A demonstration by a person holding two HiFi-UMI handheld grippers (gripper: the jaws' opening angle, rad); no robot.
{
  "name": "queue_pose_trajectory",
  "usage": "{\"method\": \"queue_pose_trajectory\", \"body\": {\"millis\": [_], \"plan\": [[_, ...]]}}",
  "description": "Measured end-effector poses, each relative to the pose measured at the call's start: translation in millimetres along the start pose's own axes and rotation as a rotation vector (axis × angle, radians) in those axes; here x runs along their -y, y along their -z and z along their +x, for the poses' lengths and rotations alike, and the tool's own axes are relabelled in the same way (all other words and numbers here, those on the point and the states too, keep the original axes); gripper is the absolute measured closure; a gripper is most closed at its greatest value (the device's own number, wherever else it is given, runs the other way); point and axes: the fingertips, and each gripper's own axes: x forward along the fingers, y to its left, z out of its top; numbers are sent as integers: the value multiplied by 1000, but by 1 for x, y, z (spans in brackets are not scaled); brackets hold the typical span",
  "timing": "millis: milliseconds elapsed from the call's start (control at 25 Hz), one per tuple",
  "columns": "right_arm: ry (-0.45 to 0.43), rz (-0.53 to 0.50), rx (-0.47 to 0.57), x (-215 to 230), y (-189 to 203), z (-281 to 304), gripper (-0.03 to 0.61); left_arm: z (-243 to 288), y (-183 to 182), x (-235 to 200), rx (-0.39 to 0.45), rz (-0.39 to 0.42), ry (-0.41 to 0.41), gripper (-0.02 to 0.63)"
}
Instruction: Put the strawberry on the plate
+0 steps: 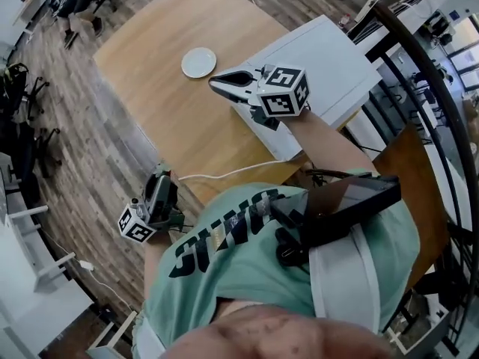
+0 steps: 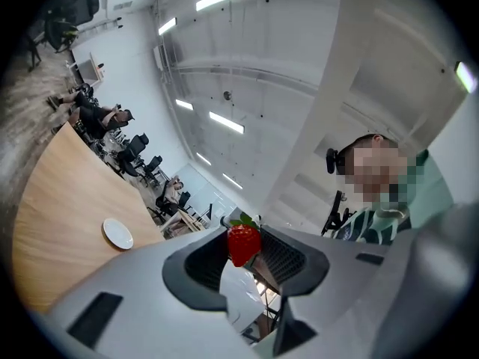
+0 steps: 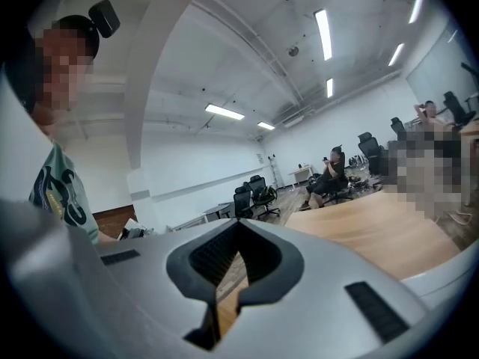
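A red strawberry with green leaves sits pinched between the pads of my left gripper. In the head view that left gripper hangs off the near edge of the wooden table, low by my torso; the strawberry is hidden there. A small white plate lies empty on the table, also in the left gripper view as the plate far off to the left. My right gripper hovers over the table just right of the plate. The right gripper has its tips together with nothing between them.
A white panel lies against the table's right side under my right arm. A white cable runs along the near table edge. Office chairs stand on the wood floor at the left; people sit at far desks.
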Motion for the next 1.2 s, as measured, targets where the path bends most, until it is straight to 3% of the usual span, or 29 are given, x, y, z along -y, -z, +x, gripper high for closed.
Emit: {"method": "queue_pose_trajectory", "body": {"millis": [280, 640, 960, 1200], "plan": [[9, 4, 13, 41, 6, 19, 572, 27, -19, -53, -69, 43, -23, 471], [39, -69, 6, 43, -22, 3, 572, 58, -45, -51, -67, 117, 15, 471], [40, -137, 21, 73, -35, 7, 572, 69, -51, -66, -66, 157, -51, 471], [83, -157, 55, 132, -44, 32, 572, 97, -78, -106, -93, 196, -110, 471]]}}
